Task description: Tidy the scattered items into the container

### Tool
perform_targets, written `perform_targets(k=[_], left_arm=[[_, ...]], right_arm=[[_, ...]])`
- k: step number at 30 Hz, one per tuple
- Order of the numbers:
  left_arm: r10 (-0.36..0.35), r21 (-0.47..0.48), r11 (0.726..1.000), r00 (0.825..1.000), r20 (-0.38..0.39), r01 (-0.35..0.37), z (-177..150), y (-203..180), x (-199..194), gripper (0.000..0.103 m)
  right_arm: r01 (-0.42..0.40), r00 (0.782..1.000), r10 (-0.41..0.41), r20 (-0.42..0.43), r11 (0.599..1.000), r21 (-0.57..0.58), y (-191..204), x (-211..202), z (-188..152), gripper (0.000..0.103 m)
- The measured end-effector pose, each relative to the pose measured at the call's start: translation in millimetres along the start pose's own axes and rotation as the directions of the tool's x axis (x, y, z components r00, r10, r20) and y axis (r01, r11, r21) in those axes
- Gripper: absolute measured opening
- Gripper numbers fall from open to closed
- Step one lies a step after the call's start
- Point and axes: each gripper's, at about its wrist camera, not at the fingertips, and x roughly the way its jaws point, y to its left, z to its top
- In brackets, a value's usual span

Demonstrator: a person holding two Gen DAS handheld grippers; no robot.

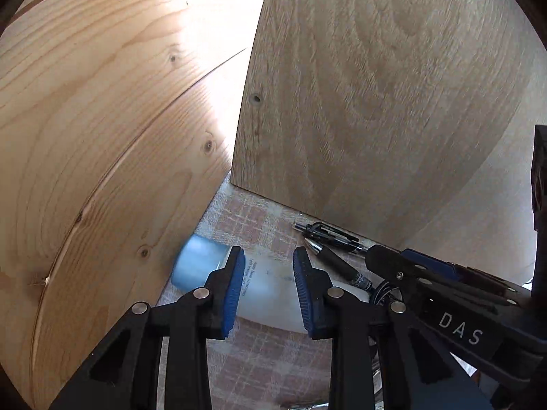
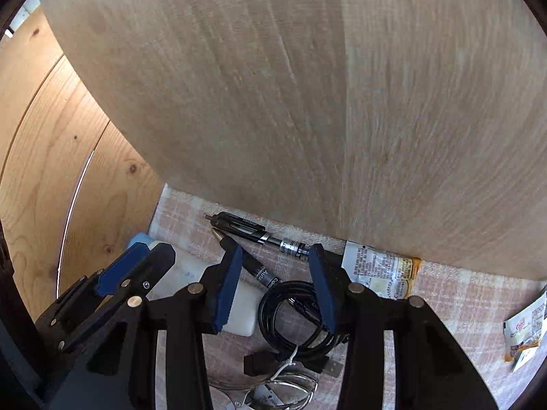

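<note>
two hand-held tools over a checked cloth (image 2: pixel 454 304) that lies in a corner between a pine wall (image 1: pixel 85 130) at 9 o'clock and a paler wood panel (image 2: pixel 273 85) at 12 o'clock. left tool (image 1: pixel 269 285): its two blue pads stand on either side of one white bottle with a light blue cap (image 1: pixel 196 264), which lies on its side with the cap toward the pine wall; whether the pads press on it cannot be told. right tool (image 2: pixel 275 288): jaws apart and gripping nothing, with one coiled black cable (image 2: pixel 294 321) on the cloth below and between them. two black pens (image 2: pixel 246 229) lie side by side at the panel's foot, at 11 o'clock from the right tool. two printed sachets: one (image 2: pixel 379 270) against the panel at 2 o'clock, one (image 2: pixel 524 333) at the 3 o'clock edge. no container for the items can be made out in either view.
</note>
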Motion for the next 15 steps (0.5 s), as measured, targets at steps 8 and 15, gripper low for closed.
perform_targets(k=[8, 15], left_arm=[[0.003, 0.021, 1.000, 1.000, -0.013, -0.003, 4, 3, 16, 0.021], [-0.059, -0.025, 0.998, 0.996, -0.067, 0.058, -15, 13, 24, 0.020]], right_arm=[[0.083, 0.996, -0.082, 0.046, 0.996, -0.017, 11, 11, 3, 0.041], [0.115, 0.993, -0.110, 0.038, 0.981, -0.155, 25, 11, -7, 0.040]])
